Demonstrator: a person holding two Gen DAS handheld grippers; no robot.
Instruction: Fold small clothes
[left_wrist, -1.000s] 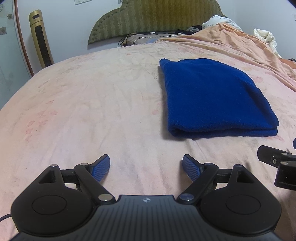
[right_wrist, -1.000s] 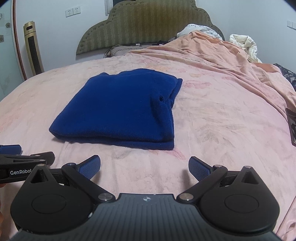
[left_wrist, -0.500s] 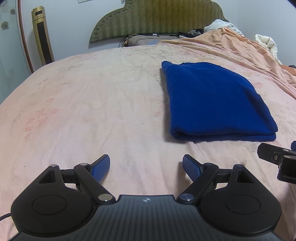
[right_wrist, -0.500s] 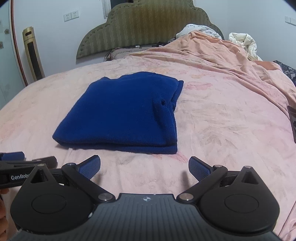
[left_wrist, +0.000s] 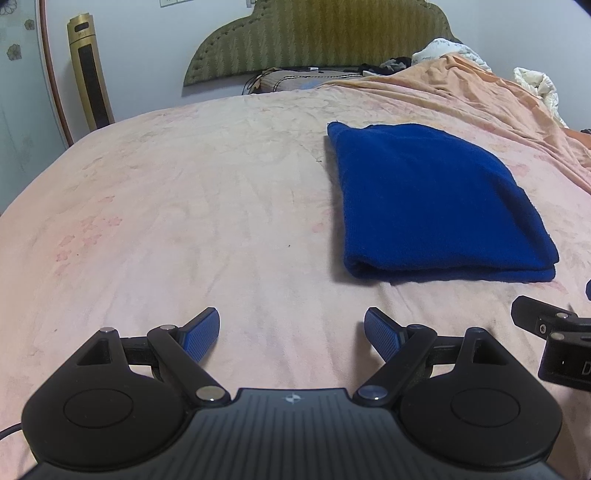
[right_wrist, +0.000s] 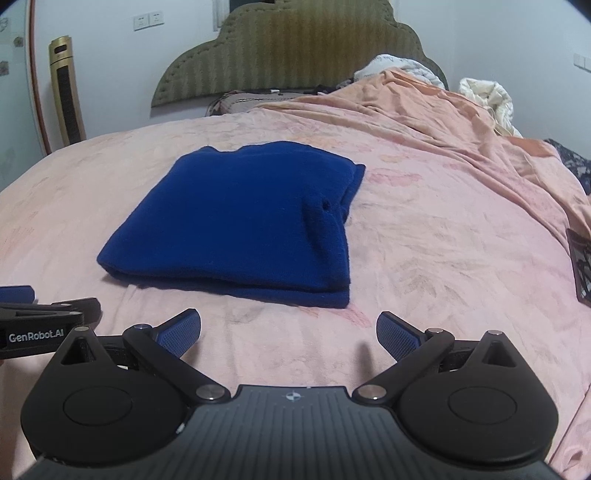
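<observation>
My left gripper (left_wrist: 291, 328) and right gripper (right_wrist: 289, 330) both hover low over the bed (left_wrist: 184, 221), jaws spread wide, nothing between them. Over the last second both have drawn back a little toward me from the blue garment (right_wrist: 240, 221); it sits slightly further up in each view, its shape unchanged. It lies folded in a flat rectangle on the pink sheet, ahead of both grippers, touching neither. Judgement: this piece looks finished and I am retreating from it.

Unclear: a small dark pucker near the garment's right edge, hole or crease, I cannot tell. Right of the garment, a dark patterned object (right_wrist: 580, 266) is cut off by the frame. Beyond the garment, clutter below the headboard (right_wrist: 295, 62) is too small to identify.
</observation>
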